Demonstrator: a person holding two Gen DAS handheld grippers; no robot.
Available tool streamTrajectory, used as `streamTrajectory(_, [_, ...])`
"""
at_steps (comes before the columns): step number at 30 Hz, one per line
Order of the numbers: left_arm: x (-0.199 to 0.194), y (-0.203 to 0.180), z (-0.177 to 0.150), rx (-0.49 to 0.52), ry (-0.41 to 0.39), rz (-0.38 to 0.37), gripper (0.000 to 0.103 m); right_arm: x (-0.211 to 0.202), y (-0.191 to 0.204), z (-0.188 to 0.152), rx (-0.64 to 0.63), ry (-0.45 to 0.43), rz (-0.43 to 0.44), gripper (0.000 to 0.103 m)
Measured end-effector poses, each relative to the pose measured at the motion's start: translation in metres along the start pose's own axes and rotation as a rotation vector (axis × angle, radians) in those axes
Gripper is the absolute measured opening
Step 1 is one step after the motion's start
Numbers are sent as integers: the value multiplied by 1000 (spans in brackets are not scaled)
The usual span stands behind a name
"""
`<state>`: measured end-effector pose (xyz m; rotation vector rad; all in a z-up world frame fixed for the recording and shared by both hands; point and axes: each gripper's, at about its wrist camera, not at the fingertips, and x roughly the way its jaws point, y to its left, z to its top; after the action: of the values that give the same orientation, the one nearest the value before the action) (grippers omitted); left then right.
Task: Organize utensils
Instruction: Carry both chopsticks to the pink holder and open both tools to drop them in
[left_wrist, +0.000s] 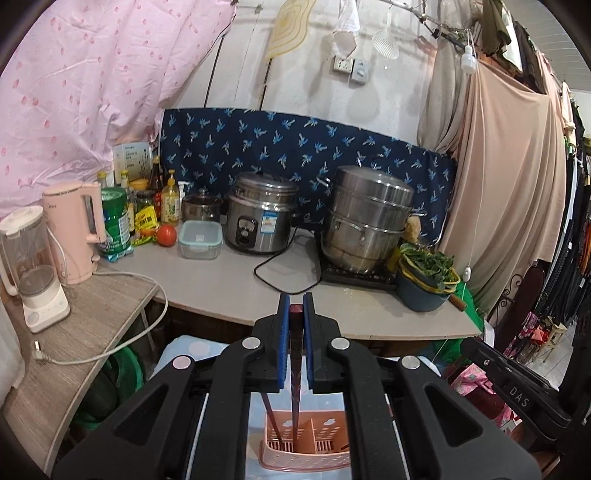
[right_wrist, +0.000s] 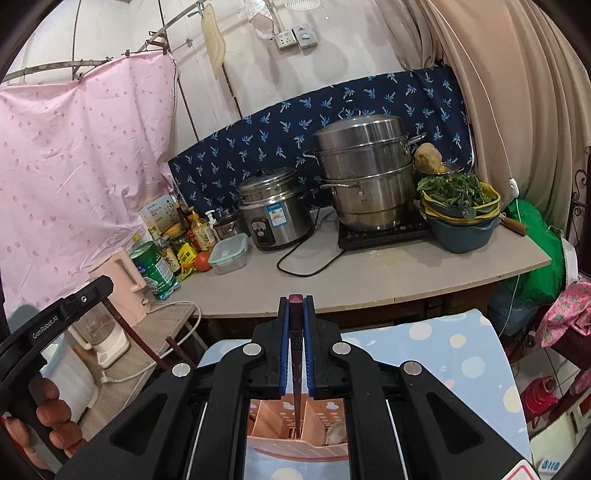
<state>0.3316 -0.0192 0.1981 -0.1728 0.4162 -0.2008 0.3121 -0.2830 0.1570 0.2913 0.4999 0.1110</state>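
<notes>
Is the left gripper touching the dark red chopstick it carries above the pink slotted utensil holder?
Touching. The left wrist view shows the left gripper with blue pads pressed against both sides of the dark red chopstick.

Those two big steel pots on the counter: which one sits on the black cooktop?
The tall stacked steamer pot, on the right, stands on the black cooktop. The shorter rice cooker, with a blue label, rests directly on the counter.

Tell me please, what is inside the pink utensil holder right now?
In the pink utensil holder, two dark chopsticks stand in one compartment; the left gripper clamps one. The right gripper lowers another chopstick in. A rounded pale object lies beside. The bottom is hidden.
</notes>
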Motion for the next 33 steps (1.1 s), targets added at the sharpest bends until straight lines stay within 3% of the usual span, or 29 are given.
streamTrajectory(15, [28,18,-40,9,68,77,10,24,-5,-27,-6,58,-39,14])
streamTrajectory(17, [27,18,-42,20,70,98,34,21,-5,-28,-6,55,-42,21])
streamTrajectory(19, [23,18,-43,21,56,117,46,17,-3,-29,-14,48,-46,25])
streamTrajectory(33, [-12,17,-53,26,57,116,46,-30,12,-46,-47,44,-36,31])
